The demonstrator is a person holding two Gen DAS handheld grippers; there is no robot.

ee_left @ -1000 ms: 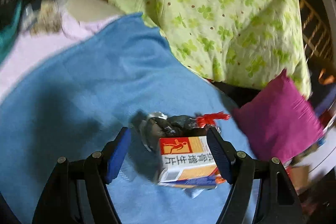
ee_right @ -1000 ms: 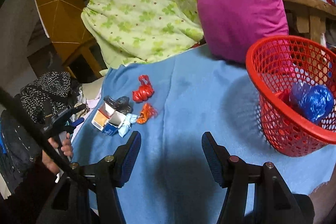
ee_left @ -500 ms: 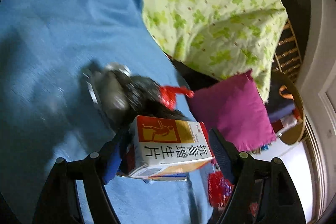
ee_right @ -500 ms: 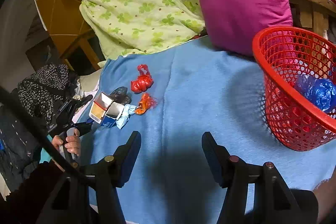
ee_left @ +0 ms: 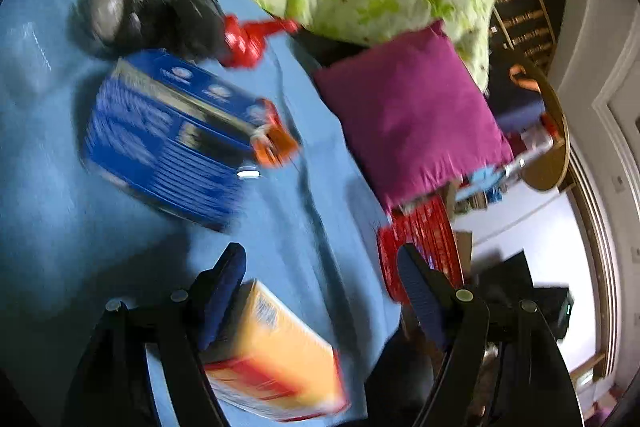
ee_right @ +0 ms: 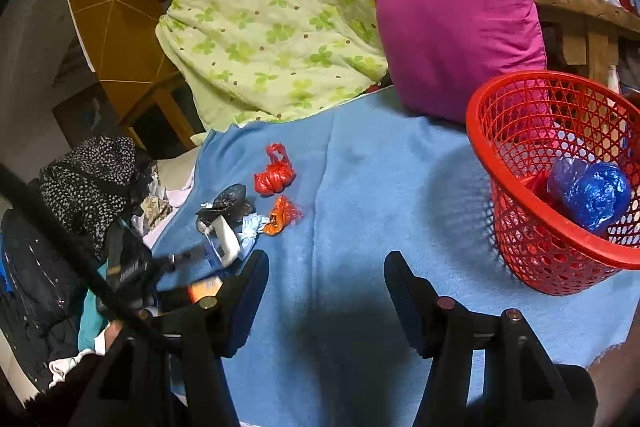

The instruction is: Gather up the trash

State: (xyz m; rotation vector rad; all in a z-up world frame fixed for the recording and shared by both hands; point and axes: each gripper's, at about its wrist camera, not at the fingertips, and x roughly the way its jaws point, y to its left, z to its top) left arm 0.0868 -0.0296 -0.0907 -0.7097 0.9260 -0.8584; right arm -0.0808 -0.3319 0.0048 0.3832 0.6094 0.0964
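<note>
My left gripper stands open over the blue blanket. An orange and yellow carton sits deep between its jaws, against the left finger, with a gap to the right finger. Ahead lie a blue carton, a black bag and a red bag, all blurred. In the right wrist view the trash pile has a red bag and an orange wrapper beside it. The left gripper is just in front of the pile. My right gripper hangs open and empty.
A red mesh basket with a blue bag inside stands at the right on the blanket. A magenta pillow and a green-patterned quilt lie behind. Dark clothes are heaped at the left edge.
The left view swung right and dropped. The orange carton came off the pile, deeper into the left jaws, and the blue carton beneath it is uncovered. The right gripper stayed put.
</note>
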